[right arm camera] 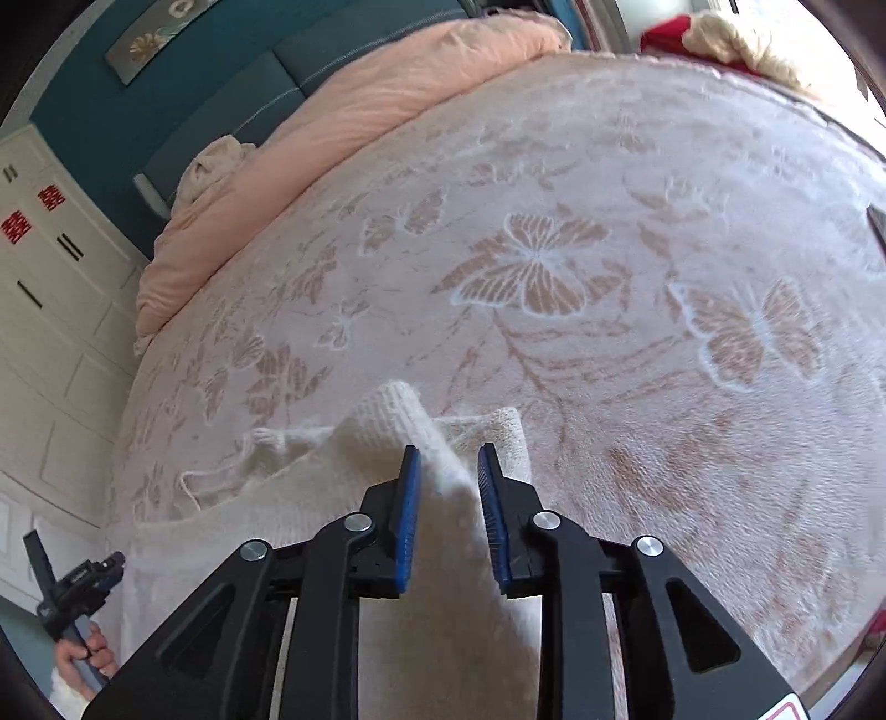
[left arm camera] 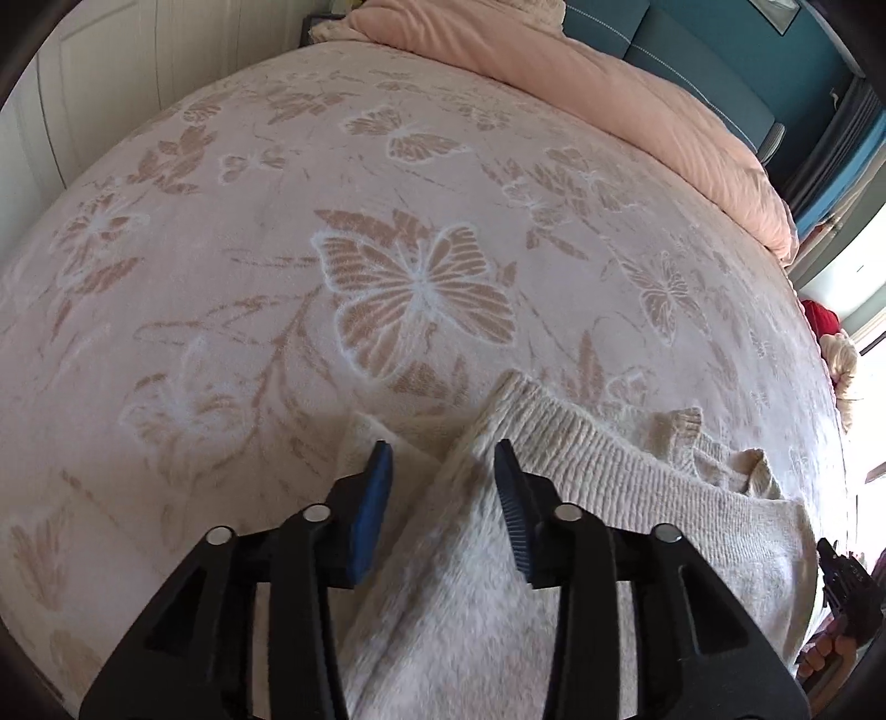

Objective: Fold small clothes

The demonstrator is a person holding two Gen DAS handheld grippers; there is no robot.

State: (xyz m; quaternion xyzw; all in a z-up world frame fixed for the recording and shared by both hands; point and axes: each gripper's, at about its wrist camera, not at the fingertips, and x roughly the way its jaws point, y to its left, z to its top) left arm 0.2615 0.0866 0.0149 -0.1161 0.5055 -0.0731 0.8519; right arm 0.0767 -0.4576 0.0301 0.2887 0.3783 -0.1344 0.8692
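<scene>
A cream knitted sweater (left arm camera: 581,498) lies on the pink butterfly-patterned blanket (left arm camera: 387,221), near the bed's front edge. In the left wrist view a folded sleeve runs between the fingers of my left gripper (left arm camera: 443,454), whose jaws stand apart and do not pinch it. In the right wrist view the sweater (right arm camera: 310,498) lies below and to the left, and a ribbed cuff (right arm camera: 387,410) pokes up ahead of my right gripper (right arm camera: 447,451). Its jaws are open with knit between them.
A rolled peach duvet (left arm camera: 609,94) lies along the far side of the bed, against a teal headboard (right arm camera: 221,94). White cabinets (right arm camera: 50,310) stand to the left. Red and cream clothes (right arm camera: 714,27) sit at the bed's far corner. The other hand-held gripper (right arm camera: 72,587) shows at the lower left.
</scene>
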